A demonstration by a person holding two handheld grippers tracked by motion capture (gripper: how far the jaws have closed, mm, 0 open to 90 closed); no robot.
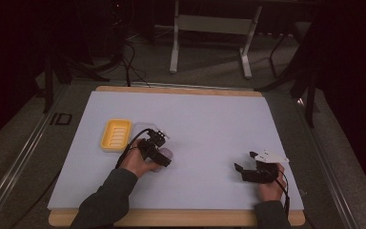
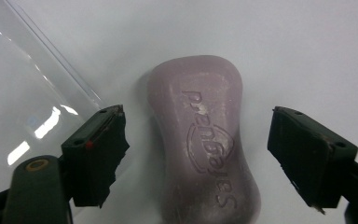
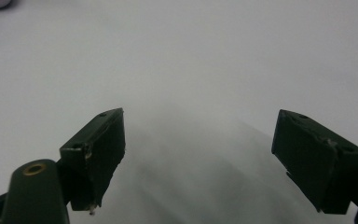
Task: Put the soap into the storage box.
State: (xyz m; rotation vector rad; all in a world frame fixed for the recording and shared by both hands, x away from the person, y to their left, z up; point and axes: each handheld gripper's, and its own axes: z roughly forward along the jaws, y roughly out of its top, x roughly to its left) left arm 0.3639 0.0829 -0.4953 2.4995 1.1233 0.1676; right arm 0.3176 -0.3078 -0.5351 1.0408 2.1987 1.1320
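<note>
A dim room with dark stands and cables lies behind the bench [image 1: 181,217], whose wooden edge frames a pale lilac sheet [image 1: 205,124]. Toward the near left, the left gripper [image 2: 196,156] points down at the sheet with its jaws spread wide. A mauve soap bar [image 2: 204,140], stamped with a raised brand mark, lies flat on the sheet between them, with a gap on each side, so neither pad touches it. Just beyond that gripper's left jaw sits a clear plastic piece [image 2: 23,88], its straight edge running close beside the soap. In the high view a yellow soap dish [image 1: 116,134] rests on the sheet just past the left gripper, on its left. Well apart at the near right, the right gripper [image 3: 198,158] rests low over bare sheet, its jaws likewise wide apart with nothing between them.
</note>
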